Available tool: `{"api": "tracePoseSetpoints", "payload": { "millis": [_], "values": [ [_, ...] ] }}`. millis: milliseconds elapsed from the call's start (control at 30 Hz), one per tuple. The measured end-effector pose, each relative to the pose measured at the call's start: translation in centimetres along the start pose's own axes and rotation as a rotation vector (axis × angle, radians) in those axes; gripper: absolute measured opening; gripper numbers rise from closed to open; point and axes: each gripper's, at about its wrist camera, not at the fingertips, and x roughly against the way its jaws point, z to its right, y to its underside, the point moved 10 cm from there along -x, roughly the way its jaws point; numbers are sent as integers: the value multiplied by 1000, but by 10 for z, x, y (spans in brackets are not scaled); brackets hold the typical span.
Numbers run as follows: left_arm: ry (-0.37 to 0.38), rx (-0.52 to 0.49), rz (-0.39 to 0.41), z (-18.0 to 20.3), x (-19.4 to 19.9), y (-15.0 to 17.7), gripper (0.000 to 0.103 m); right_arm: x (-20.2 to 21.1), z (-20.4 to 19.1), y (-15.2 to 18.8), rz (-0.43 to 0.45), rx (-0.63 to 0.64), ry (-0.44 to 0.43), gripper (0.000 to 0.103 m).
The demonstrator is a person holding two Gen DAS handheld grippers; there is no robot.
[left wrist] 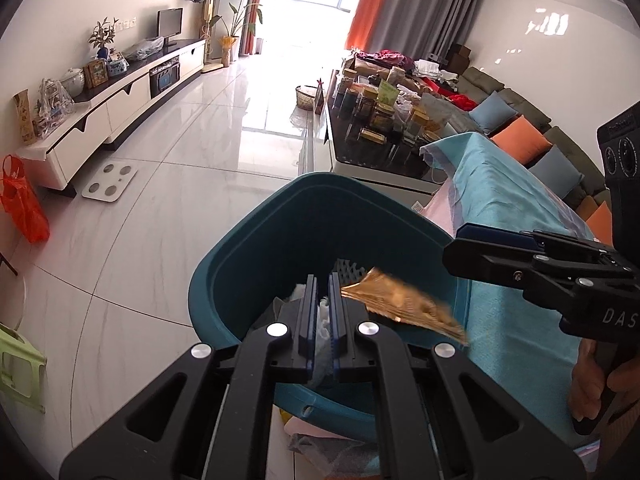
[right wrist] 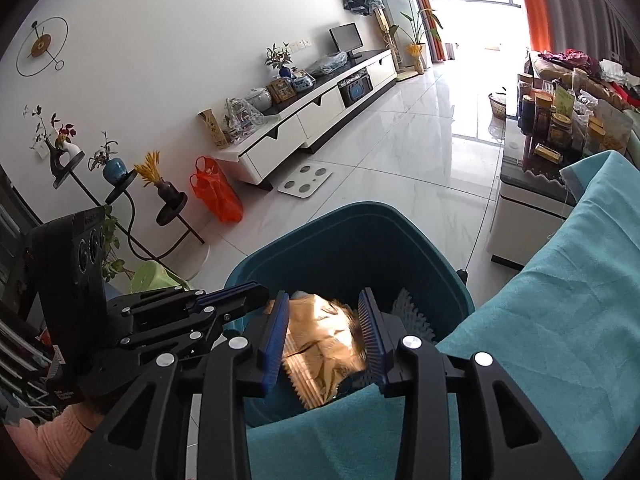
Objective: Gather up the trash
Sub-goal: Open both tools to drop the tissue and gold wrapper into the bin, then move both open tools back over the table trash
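Note:
A teal trash bin (left wrist: pixel 280 216) stands on the floor beside a table draped in teal cloth (left wrist: pixel 512 208). My left gripper (left wrist: pixel 323 280) is over the bin, its jaws narrowly apart around white crumpled tissue (left wrist: pixel 324 328). A gold snack wrapper (left wrist: pixel 404 304), blurred, is in mid-air over the bin just right of it. In the right wrist view my right gripper (right wrist: pixel 326 300) is open over the bin (right wrist: pixel 340 236), with the gold wrapper (right wrist: pixel 320 344) loose between its fingers. White foam netting (right wrist: pixel 412 312) lies inside the bin. The left gripper (right wrist: pixel 240 300) shows at the left.
A white TV cabinet (left wrist: pixel 132 96) runs along the left wall, with a bathroom scale (left wrist: pixel 110 182) and an orange plastic bag (left wrist: pixel 24 204) on the floor. A cluttered coffee table (left wrist: pixel 380 128) and a sofa with cushions (left wrist: pixel 520 136) stand beyond. A green stool (left wrist: pixel 16 372) is at the left.

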Motion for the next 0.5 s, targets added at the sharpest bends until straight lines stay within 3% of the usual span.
{"api": "tracePoseSetpoints", "payload": {
  "millis": [267,500],
  "values": [
    [0,8,11,-1,4,0,8,9,7,4,14,-24,-8,36],
    [26,-27,65,13,26,-3,29,34,8,11,58,-17,-28,38]
  ]
}}
